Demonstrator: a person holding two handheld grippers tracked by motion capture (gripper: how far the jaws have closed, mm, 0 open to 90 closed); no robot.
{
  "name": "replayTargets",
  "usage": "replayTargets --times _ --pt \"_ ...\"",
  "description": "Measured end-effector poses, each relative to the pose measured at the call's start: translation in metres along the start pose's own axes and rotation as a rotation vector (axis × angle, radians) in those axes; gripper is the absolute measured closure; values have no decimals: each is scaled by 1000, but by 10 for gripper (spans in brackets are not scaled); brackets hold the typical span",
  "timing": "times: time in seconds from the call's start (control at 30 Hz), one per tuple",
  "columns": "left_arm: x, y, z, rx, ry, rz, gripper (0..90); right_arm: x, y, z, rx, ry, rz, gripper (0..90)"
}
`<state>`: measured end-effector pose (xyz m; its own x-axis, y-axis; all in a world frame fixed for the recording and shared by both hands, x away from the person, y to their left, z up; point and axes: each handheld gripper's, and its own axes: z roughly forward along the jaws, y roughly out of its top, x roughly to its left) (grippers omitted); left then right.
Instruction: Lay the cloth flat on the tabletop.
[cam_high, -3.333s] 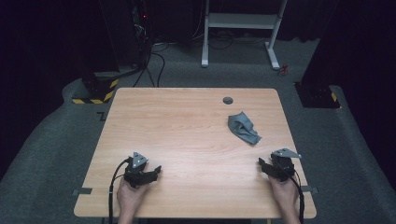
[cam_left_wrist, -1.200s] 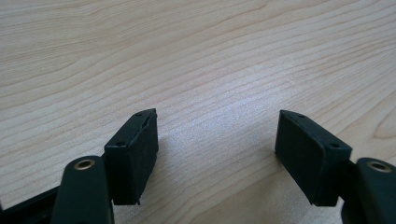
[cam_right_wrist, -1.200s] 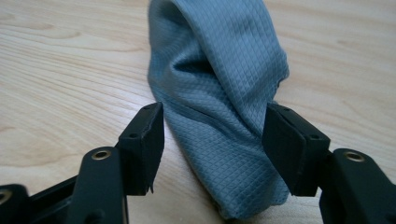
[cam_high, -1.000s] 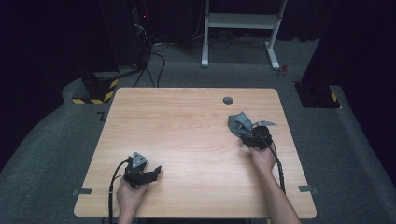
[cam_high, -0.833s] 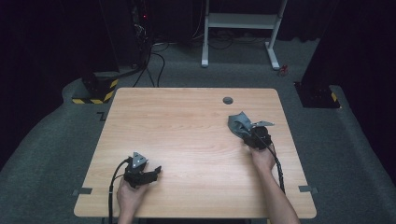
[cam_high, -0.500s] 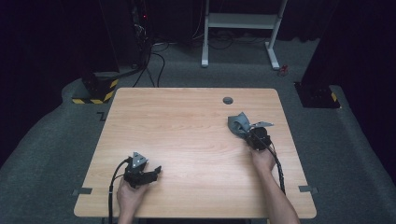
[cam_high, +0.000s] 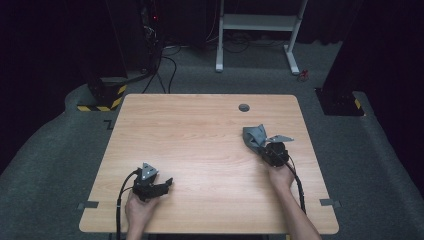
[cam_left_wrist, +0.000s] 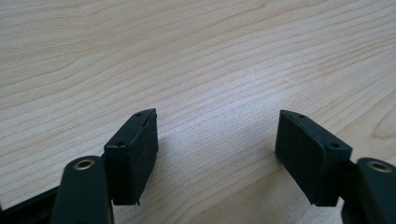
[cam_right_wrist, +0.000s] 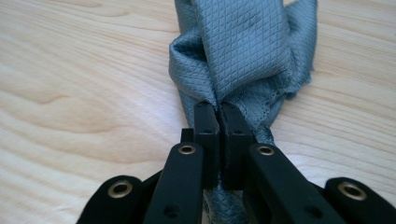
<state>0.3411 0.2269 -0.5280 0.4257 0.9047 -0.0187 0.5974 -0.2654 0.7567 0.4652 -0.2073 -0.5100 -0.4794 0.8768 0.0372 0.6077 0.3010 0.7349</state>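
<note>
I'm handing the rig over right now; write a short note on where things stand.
Right tool: shut on the grey cloth, a bunched fold pinched between its pads; its jaws have just closed.
Left tool: open, nothing between the jaws, resting low over bare wood near the table's front left.
Cloth: crumpled on the table's right side, not yet lifted.
Done: cloth gripped.
Left: probably lift it and spread or fold it; the left tool may need to take another edge.

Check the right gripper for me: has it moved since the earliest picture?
Yes. The right gripper has gone from the table's near right edge up toward the round hole, and its jaws have just been closing onto the grey cloth.
</note>
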Motion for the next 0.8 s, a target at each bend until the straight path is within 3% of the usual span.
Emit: replayTargets --times 0.3,0.67,0.8 --pt "0 0 0 1 2 2 303 28 -3 -11 -13 88 -72 873" --pt "-1 0 0 1 4 5 303 59 -6 -15 -20 190 -101 872" --pt "-1 0 0 3 3 10 302 74 -10 -16 -10 224 -140 872"
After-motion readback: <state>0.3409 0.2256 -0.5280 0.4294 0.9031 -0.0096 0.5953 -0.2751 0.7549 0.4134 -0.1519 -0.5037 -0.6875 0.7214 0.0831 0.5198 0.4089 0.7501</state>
